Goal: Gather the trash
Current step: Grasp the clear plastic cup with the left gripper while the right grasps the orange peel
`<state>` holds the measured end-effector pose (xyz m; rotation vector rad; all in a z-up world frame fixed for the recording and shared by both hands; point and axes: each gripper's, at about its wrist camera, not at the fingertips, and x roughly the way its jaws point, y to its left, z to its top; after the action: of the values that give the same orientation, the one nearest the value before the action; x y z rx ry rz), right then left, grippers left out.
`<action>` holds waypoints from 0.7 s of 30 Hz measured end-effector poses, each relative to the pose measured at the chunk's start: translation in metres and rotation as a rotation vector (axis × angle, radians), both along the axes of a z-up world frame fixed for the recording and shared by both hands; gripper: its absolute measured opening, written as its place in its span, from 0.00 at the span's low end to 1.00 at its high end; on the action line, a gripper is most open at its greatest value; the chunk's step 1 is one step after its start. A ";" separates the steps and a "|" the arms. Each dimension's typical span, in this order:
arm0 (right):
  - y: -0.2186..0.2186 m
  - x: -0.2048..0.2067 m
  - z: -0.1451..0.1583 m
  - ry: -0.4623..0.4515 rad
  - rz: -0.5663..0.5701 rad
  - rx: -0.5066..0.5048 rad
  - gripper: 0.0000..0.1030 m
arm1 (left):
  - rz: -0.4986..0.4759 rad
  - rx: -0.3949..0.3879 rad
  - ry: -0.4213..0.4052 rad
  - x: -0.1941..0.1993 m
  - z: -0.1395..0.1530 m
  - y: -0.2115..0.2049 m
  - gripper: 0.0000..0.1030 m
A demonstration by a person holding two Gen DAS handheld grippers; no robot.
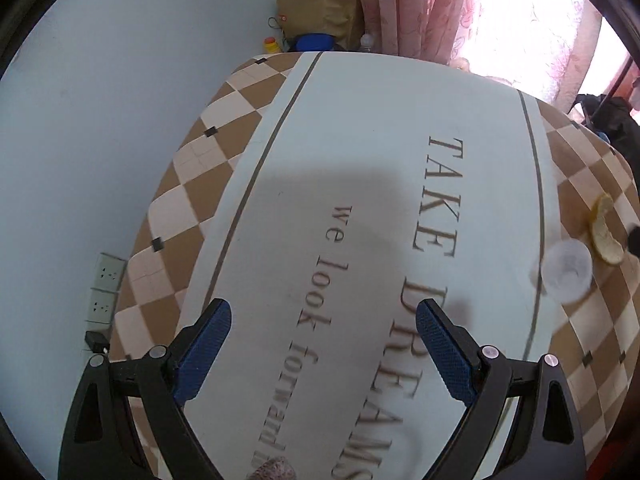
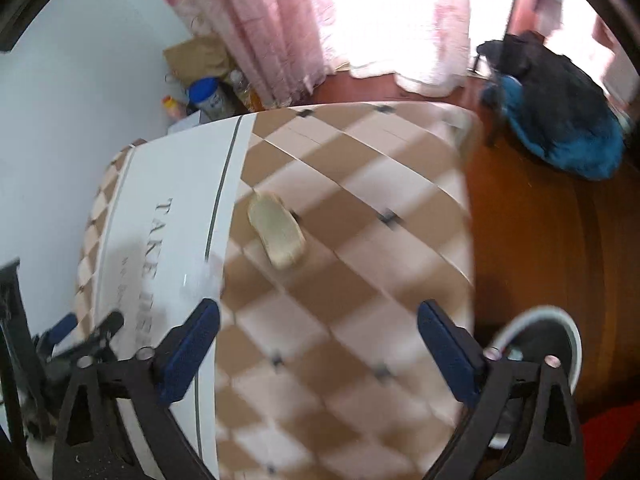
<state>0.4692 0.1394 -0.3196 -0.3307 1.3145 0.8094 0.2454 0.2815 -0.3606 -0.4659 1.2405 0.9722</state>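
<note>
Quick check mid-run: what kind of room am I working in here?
Most likely a room in a home. A table with a printed checkered tablecloth stands against a wall, pink floral curtains cover a bright window, and the floor is reddish wood.

The desk (image 1: 360, 128) wears a white lettered cloth with brown checks. A clear plastic cup (image 1: 566, 276) and a fruit peel (image 1: 606, 236) lie right of the left tongs (image 1: 324, 312).

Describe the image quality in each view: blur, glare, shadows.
Left wrist view: mostly sharp, a broad shadow lies across the tablecloth, and the window is blown out. Right wrist view: motion-smeared, the peel is soft, and glare whitens the curtains.
</note>
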 end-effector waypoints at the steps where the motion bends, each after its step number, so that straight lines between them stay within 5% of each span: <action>1: 0.012 0.004 -0.007 0.001 0.011 -0.006 0.89 | -0.007 -0.001 0.000 0.004 -0.001 0.001 0.92; 6: 0.060 0.003 -0.037 -0.027 0.092 -0.030 0.72 | -0.036 -0.027 -0.028 0.017 -0.003 0.004 0.92; 8: 0.070 0.000 -0.046 -0.042 0.118 -0.053 0.49 | -0.062 -0.046 -0.078 0.024 0.002 0.000 0.92; 10: 0.067 -0.002 -0.043 -0.077 0.123 -0.039 0.39 | -0.114 -0.053 -0.128 0.033 0.010 -0.010 0.92; 14: 0.044 0.008 -0.035 -0.072 0.078 -0.015 0.35 | -0.284 -0.138 -0.215 0.065 0.016 -0.040 0.91; 17: 0.013 0.019 -0.027 -0.072 0.025 -0.010 0.34 | -0.388 -0.129 -0.219 0.090 0.014 -0.062 0.90; 18: 0.004 0.022 -0.026 -0.075 0.012 -0.014 0.33 | -0.420 -0.123 -0.201 0.099 0.010 -0.069 0.87; 21: -0.018 0.029 -0.028 -0.062 -0.021 -0.028 0.31 | -0.466 -0.127 -0.162 0.114 0.001 -0.075 0.33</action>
<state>0.4978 0.1212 -0.3473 -0.3614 1.2701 0.7581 0.3598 0.2061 -0.3592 -0.3257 1.1960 0.4542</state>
